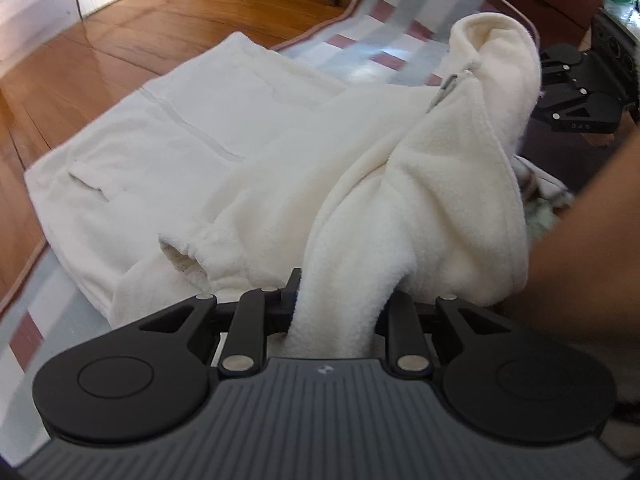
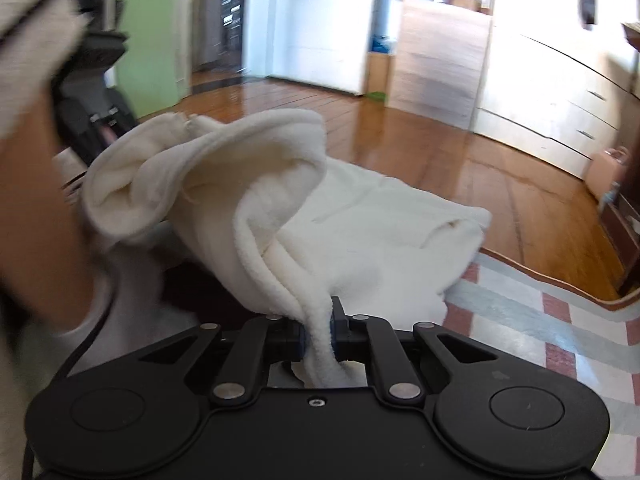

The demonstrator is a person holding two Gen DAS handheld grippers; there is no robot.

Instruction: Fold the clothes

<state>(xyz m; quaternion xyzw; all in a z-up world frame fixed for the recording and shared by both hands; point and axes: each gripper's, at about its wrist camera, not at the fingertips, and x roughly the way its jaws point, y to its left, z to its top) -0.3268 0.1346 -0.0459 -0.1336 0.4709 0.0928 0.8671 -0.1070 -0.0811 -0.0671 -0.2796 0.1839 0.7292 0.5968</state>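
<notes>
A white fleece jacket lies partly flat on a checked mat, with its zip and collar end lifted. My left gripper is shut on a fold of the fleece, which bunches up between the jaws. My right gripper is shut on another fleece edge and holds it above the mat. The right gripper also shows in the left wrist view, behind the raised collar. The jacket's lower body rests on the mat.
The checked mat lies on a wooden floor, its brown edge close to the jacket. A person's arm is at the right. White cabinets and a green panel stand beyond the floor.
</notes>
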